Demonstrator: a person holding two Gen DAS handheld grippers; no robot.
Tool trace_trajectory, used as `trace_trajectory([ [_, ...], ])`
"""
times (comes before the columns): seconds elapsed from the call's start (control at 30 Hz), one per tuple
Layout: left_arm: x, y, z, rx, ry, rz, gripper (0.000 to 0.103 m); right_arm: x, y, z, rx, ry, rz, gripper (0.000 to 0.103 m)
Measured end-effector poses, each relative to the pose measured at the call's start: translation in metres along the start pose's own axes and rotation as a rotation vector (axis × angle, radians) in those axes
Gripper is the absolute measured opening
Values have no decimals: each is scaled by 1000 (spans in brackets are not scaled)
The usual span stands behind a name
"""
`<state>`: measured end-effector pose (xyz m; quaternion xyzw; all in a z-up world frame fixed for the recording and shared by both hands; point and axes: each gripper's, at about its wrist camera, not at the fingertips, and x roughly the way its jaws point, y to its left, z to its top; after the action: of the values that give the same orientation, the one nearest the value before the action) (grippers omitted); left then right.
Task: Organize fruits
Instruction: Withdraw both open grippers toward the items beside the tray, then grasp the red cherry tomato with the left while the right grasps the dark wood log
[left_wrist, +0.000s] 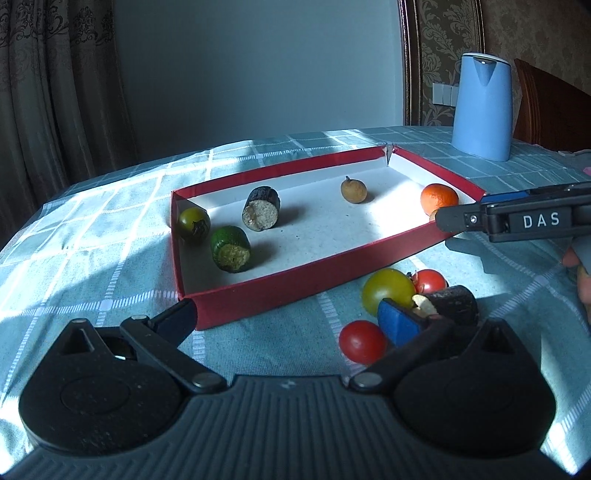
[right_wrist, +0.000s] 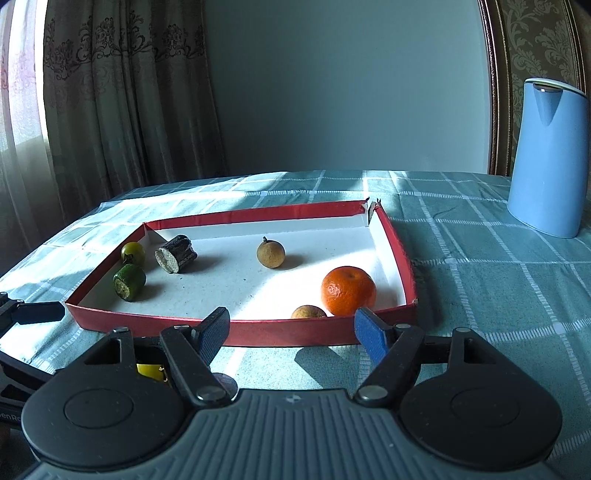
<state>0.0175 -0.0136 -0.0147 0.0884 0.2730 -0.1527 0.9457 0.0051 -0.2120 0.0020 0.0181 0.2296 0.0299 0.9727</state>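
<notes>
A red-walled tray (left_wrist: 280, 291) (right_wrist: 295, 332) with a white floor holds a green tomato (left_wrist: 194, 223), a green cut piece (left_wrist: 231, 249), a dark cut piece (left_wrist: 260, 214), a longan (left_wrist: 354, 189) and an orange (left_wrist: 439, 199) (right_wrist: 347, 290). A second longan (right_wrist: 308, 312) lies by the near wall. Outside it lie a yellow-green tomato (left_wrist: 388, 291), two red tomatoes (left_wrist: 362, 341) (left_wrist: 430, 280) and a dark piece (left_wrist: 456, 304). My left gripper (left_wrist: 288, 321) is open, astride the tray's near corner, its right pad beside the loose fruit. My right gripper (right_wrist: 291, 332) (left_wrist: 458, 214) is open and holds nothing, in front of the near wall.
A blue jug (left_wrist: 482, 107) (right_wrist: 546, 158) stands at the back right on the checked teal tablecloth (left_wrist: 92, 240). Curtains hang at the left. A hand (left_wrist: 580, 266) shows at the right edge. The table's left edge drops away near the curtains.
</notes>
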Motion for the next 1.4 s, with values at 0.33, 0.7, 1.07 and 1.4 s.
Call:
trace_trajectory([
  [0.33, -2, -6, -3, 47, 10, -88, 86, -8, 2, -7, -18, -12, -3, 74],
  [0.7, -4, -23, -7, 139, 31, -215, 35, -13, 9, -14, -57, -12, 1, 74],
  [1.07, -8, -19, -6, 115, 8, -214, 30, -20, 7, -20, -52, -17, -8, 74],
  [1.4, -10, -22, -8, 132, 16, -235, 21, -27, 4, -24, -39, -15, -18, 74],
])
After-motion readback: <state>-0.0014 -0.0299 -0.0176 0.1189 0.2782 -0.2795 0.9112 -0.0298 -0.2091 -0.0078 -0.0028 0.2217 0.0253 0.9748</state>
